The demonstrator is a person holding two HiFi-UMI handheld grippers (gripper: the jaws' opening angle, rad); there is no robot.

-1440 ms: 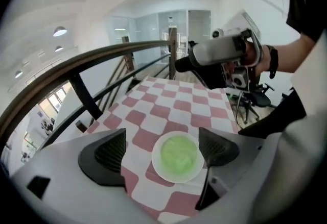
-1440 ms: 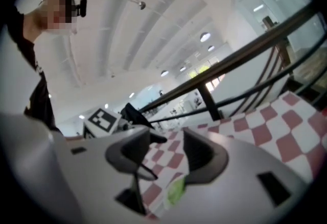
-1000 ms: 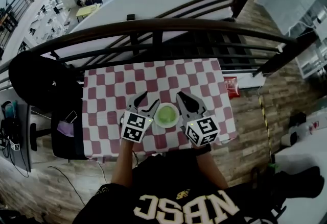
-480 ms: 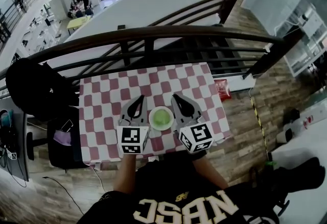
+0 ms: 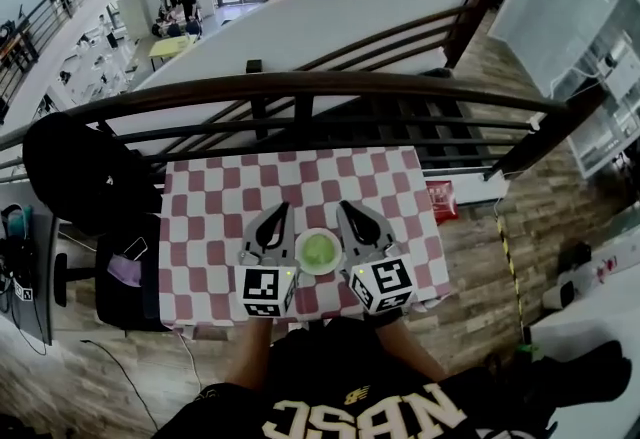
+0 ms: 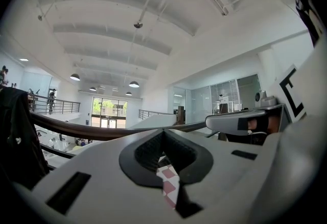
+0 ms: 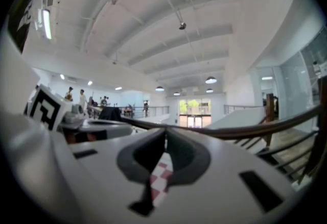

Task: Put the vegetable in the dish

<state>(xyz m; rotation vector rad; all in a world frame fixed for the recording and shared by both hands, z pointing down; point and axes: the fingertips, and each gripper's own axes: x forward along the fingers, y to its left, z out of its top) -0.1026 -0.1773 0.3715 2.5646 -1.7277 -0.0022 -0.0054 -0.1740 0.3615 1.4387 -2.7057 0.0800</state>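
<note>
My left tongs (image 5: 282,208) have snapped together, empty like the right tongs (image 5: 343,205). They flank the dish (image 5: 303,262) at the bench's (image 5: 210,197) near edge. The vegetable (image 5: 318,249) is inside, so it looks finished.

Left tongs (image 5: 282,208) and right tongs (image 5: 344,206) closed, empty, level.

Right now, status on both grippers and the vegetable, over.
Left gripper shut, empty. Right gripper shut, empty. Green vegetable sits in the dish, between the two grippers. Nothing blocking.
</note>
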